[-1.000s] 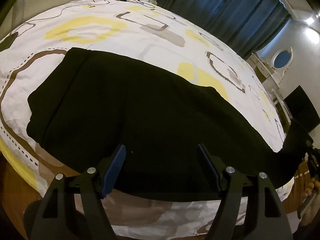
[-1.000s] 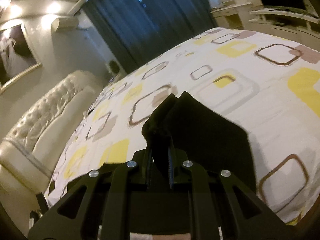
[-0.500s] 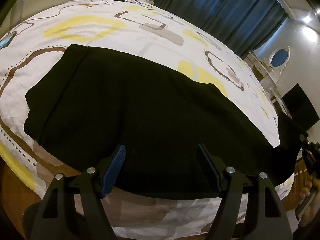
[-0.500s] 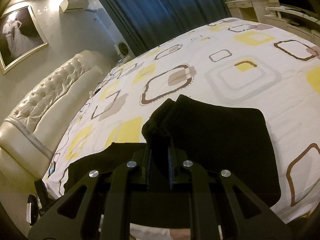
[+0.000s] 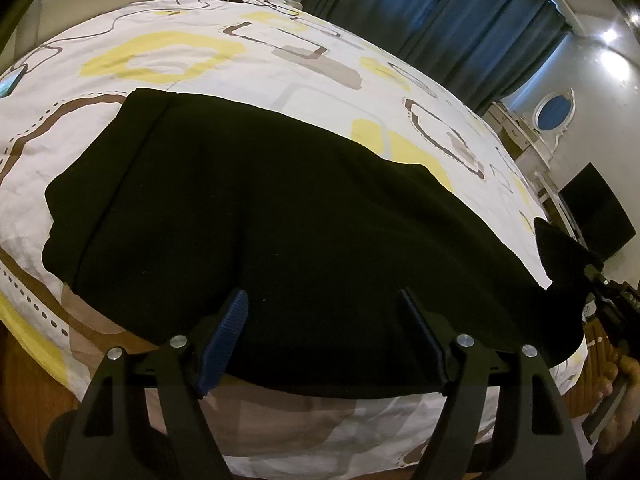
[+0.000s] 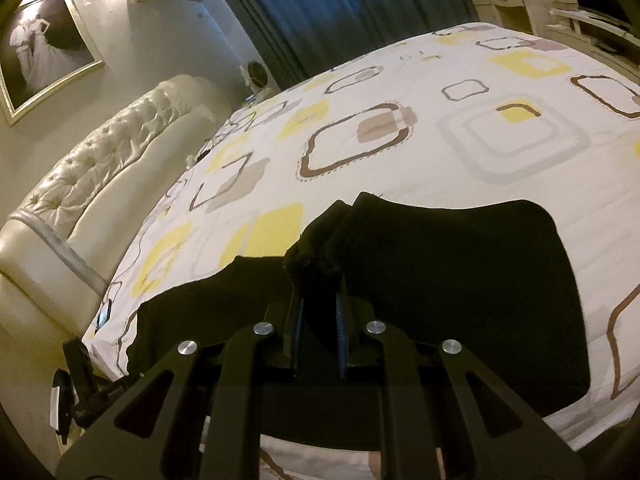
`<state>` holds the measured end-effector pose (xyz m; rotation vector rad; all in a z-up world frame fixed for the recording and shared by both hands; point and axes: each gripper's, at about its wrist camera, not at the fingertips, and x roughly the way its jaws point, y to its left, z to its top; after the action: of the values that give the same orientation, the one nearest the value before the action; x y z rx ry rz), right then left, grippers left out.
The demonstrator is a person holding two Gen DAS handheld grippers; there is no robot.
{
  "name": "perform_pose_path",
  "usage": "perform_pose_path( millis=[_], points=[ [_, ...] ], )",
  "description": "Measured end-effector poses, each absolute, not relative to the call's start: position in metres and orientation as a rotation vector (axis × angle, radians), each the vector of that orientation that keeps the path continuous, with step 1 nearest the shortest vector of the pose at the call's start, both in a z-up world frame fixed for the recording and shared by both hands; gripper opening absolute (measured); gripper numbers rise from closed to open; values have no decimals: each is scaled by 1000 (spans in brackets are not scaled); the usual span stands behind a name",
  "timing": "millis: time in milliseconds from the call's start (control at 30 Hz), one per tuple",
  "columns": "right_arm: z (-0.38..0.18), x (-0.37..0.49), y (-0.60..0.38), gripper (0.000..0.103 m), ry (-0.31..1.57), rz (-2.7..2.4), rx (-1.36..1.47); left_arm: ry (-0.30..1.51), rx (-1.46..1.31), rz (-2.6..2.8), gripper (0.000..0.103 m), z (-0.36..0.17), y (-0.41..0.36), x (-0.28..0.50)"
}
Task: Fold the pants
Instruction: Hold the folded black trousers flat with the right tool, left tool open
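The black pants (image 5: 280, 220) lie across the patterned bed sheet (image 5: 168, 60), waistband to the left in the left wrist view. My left gripper (image 5: 322, 294) hovers open over their near edge, and neither blue pad presses on the cloth. At the far right of that view, my right gripper (image 5: 600, 284) holds the leg end up off the bed. In the right wrist view my right gripper (image 6: 318, 276) is shut on the bunched black hem (image 6: 316, 248), and the rest of the pants (image 6: 460, 272) spreads out ahead and to the right.
A phone (image 6: 104, 314) lies near the bed's left edge. A tufted headboard (image 6: 100, 168) stands beyond it, with dark curtains (image 6: 340, 8) at the far side. A dresser with an oval mirror (image 5: 554, 112) and a dark screen (image 5: 596, 216) stand to the right. A hand (image 5: 616, 400) grips the right tool.
My right gripper has carried the leg end inward over the bed, so more of the pants lies ahead of it. The left gripper has stayed in place, open.
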<state>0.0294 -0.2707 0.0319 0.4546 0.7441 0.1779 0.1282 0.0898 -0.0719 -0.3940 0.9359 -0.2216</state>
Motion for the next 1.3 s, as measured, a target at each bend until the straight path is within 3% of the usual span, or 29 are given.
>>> perform_pose_path(
  millis=[1300],
  points=[
    [-12,36,-198,13,889,284,385,937,-375,-230,78,-72,80,124]
  ],
)
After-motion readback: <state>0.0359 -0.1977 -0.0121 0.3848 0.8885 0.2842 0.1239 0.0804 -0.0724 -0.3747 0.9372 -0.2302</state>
